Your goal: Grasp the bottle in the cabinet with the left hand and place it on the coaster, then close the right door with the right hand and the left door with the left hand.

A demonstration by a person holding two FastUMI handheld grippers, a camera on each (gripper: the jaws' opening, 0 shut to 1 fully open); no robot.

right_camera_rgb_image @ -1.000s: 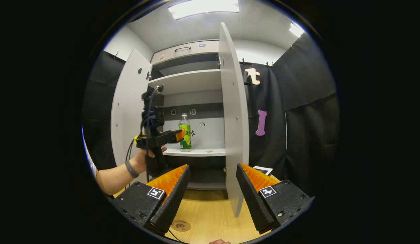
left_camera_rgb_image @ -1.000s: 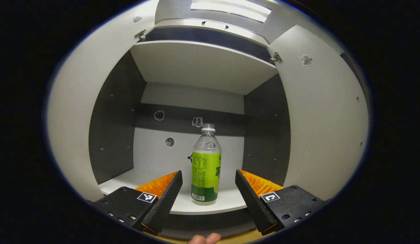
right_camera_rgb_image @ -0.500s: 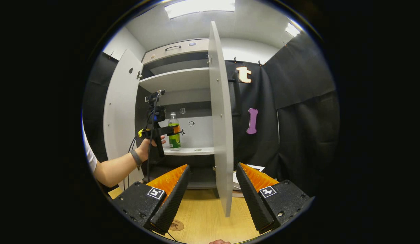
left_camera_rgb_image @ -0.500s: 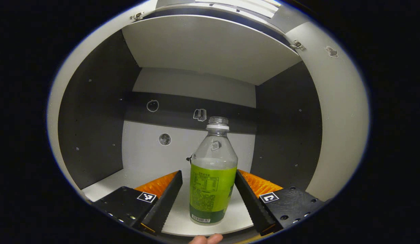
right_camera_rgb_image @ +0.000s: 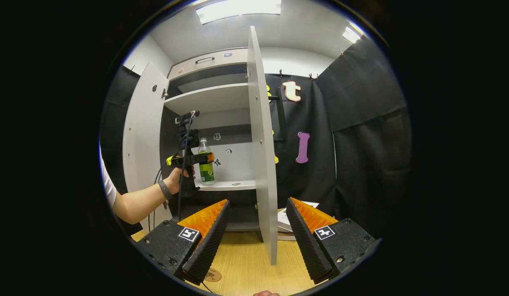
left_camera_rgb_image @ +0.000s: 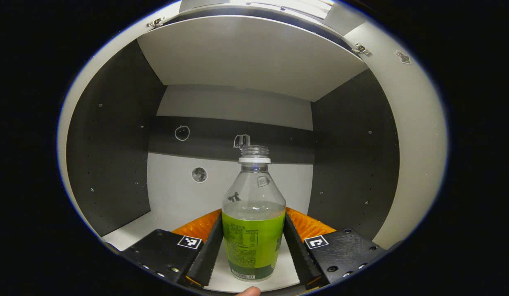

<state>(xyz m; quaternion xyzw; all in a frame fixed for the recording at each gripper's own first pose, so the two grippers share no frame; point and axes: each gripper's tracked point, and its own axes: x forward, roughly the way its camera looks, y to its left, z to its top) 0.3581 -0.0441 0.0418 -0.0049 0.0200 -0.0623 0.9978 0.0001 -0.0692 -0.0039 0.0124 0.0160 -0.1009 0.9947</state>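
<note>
Left claw (left_camera_rgb_image: 253, 246) clamped on the bottle (left_camera_rgb_image: 253, 230), low on its label, still on the shelf (left_camera_rgb_image: 156, 220). Lift straight before pulling back. Right claw (right_camera_rgb_image: 256, 230) apart, idle.

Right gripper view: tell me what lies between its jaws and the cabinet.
The right gripper hangs open over bare wooden tabletop; ahead stands the open right door, edge-on, before the cabinet.

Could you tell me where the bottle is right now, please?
The bottle stands upright on the cabinet's middle shelf, between the left gripper's fingers, which press on its label; in the right gripper view it sits left of the open right door.
</note>
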